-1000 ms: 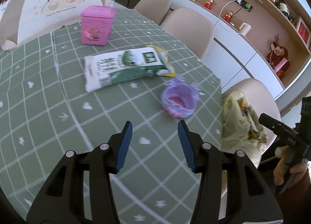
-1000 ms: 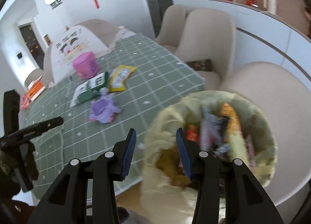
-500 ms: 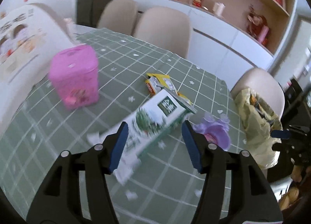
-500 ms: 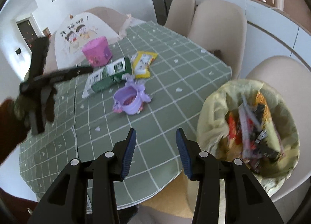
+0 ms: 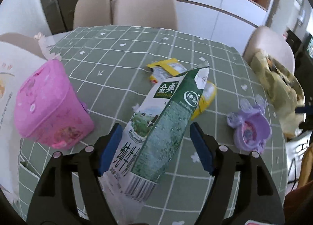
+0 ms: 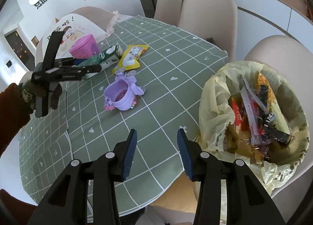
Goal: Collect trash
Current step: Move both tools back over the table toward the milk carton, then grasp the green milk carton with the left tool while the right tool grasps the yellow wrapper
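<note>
Carton [image 5: 156, 127] lies between left tool's [image 5: 154, 146] just-widened jaws, gaps either side.

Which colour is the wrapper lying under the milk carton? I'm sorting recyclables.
Yellow wrapper with a white label, clearest in the right wrist view.

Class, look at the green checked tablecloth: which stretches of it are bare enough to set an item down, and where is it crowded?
Bare: the near stretch of the tablecloth between the purple cup and the table's edge, and the far corner by the beige chairs. Crowded: the cluster of pink tub, milk carton between the left gripper's open jaws, and yellow wrapper.
</note>
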Demonstrator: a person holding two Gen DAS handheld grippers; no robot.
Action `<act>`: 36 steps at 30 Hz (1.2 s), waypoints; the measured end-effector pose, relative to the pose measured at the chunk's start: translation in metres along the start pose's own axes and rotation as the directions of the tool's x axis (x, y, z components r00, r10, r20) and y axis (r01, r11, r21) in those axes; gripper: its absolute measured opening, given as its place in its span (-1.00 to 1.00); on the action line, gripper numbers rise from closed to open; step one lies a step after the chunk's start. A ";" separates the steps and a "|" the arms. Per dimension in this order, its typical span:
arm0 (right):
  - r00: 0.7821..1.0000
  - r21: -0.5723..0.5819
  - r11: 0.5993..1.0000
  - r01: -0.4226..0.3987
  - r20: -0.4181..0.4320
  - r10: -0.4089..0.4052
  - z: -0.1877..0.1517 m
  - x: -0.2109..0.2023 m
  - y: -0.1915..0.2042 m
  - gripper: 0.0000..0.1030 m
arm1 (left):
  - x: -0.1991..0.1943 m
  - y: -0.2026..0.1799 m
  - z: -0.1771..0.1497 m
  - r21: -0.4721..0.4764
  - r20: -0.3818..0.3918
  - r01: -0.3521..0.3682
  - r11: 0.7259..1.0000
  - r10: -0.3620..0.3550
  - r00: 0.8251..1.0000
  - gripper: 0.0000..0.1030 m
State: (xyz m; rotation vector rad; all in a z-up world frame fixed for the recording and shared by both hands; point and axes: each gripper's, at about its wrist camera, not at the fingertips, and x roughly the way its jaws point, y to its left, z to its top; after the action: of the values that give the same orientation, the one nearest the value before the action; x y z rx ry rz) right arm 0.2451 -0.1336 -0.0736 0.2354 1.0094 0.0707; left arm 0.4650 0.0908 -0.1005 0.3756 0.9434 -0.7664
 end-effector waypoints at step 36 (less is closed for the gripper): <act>0.998 -0.101 0.993 -0.062 -0.012 0.061 0.165 0.122 0.065 -0.21 | -0.115 -0.012 -0.089 -0.580 0.078 -0.070 0.812 0.141 0.987 -0.45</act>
State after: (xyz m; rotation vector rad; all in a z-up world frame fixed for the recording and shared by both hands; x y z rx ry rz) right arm 0.4532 -0.0773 -0.0759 0.1734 1.0045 0.1791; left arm 0.3638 0.1842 -0.0534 -0.1526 0.9846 -0.3624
